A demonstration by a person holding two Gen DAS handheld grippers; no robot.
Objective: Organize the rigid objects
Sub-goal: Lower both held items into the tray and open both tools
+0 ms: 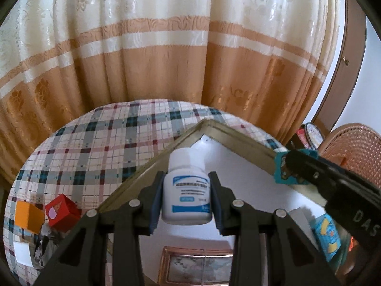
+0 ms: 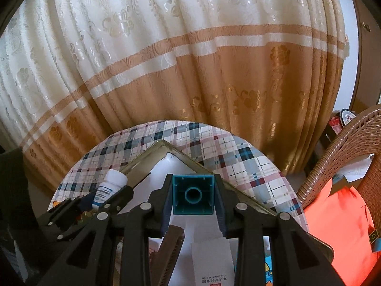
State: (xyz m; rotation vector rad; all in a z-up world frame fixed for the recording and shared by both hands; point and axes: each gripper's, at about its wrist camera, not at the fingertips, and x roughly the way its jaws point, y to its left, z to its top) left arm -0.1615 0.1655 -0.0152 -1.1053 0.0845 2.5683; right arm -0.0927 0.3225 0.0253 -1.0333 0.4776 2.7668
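My left gripper (image 1: 187,190) is shut on a white pill bottle (image 1: 187,190) with a blue and white label, cap pointing away, held above a white tray with a gold rim (image 1: 231,133). In the right wrist view that bottle (image 2: 108,188) shows at the lower left in the other gripper. My right gripper (image 2: 193,194) is shut on a teal hollow block (image 2: 193,194) whose open underside with a round socket faces the camera, also over the tray's far corner (image 2: 164,146). From the left wrist view the teal block (image 1: 283,170) appears at the right in the right gripper's jaws.
The tray sits on a round table with a plaid cloth (image 1: 100,143). An orange cube (image 1: 28,217), a red cube (image 1: 63,213) and a white cube (image 1: 22,252) lie at the cloth's left. A framed picture (image 1: 197,269), a blue card (image 1: 327,236) and a white booklet (image 2: 212,262) lie in the tray. A wicker chair (image 2: 343,147) stands right, curtain behind.
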